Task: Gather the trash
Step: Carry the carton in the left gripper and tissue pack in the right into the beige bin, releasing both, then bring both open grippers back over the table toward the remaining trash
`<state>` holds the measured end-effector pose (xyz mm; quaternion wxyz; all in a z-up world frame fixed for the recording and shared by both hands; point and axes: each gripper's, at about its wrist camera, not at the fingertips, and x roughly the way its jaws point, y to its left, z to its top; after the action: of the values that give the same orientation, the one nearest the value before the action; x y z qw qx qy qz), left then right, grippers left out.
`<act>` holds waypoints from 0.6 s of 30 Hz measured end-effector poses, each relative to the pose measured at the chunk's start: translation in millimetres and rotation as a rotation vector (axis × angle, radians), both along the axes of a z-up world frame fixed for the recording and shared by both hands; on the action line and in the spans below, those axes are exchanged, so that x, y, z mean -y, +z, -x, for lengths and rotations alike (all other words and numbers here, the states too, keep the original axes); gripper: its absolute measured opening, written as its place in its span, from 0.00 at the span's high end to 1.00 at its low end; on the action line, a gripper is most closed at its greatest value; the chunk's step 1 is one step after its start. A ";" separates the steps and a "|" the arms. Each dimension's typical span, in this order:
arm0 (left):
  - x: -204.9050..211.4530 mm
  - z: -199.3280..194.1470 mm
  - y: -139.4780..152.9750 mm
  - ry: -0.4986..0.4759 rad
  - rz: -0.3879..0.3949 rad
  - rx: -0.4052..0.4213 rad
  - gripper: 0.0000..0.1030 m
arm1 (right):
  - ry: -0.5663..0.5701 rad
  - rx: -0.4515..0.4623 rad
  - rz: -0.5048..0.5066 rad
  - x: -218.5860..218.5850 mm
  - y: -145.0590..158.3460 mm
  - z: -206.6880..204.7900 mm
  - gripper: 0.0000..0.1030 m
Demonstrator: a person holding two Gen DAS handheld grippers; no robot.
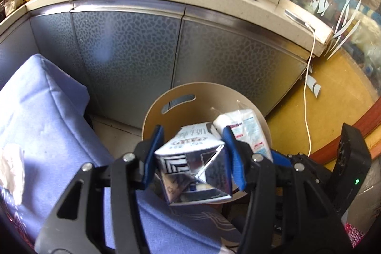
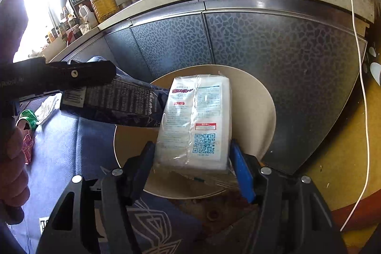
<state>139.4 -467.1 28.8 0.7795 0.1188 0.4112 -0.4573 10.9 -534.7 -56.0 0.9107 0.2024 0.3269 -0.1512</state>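
Both your grippers hang over the round bin (image 2: pixel 262 97) beside the blue-covered table (image 1: pixel 47 111). Your left gripper (image 1: pixel 193 154) clamps the milk carton (image 1: pixel 190 158) above the rim. Your right gripper (image 2: pixel 193 158) clamps the white sponge pack (image 2: pixel 197 120), over the bin mouth.

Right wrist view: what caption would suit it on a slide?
Right gripper holds a white wrapped packet above a round tan bin.

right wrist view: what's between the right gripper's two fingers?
A white plastic-wrapped pack with a blue QR code, clamped between the right gripper's blue pads over the round tan board. Right wrist view shows it.
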 end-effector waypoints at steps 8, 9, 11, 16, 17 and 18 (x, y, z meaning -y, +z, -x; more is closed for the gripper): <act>-6.4 -2.4 -10.2 0.041 -0.015 -0.039 0.47 | -0.037 0.017 -0.001 2.0 3.0 -1.2 0.24; -10.4 -1.2 -7.2 0.045 -0.012 -0.041 0.47 | -0.045 0.024 -0.004 3.5 5.1 1.9 0.24; -23.7 0.7 0.5 0.054 0.014 -0.041 0.47 | -0.057 0.054 -0.023 3.4 13.9 7.7 0.24; -91.2 20.2 25.4 0.124 0.091 0.020 0.47 | 0.027 0.165 -0.088 -18.6 46.9 -2.3 0.24; -109.9 25.0 28.3 0.151 0.096 0.036 0.47 | 0.066 0.185 -0.099 -29.8 53.4 -8.2 0.24; -129.4 30.0 30.6 0.181 0.096 0.049 0.47 | 0.106 0.201 -0.109 -41.3 59.1 -14.6 0.24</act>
<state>109.4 -337.6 59.4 0.8323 0.0551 0.3787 -0.4010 25.5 -493.5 3.1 0.9332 0.2482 0.2520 -0.0637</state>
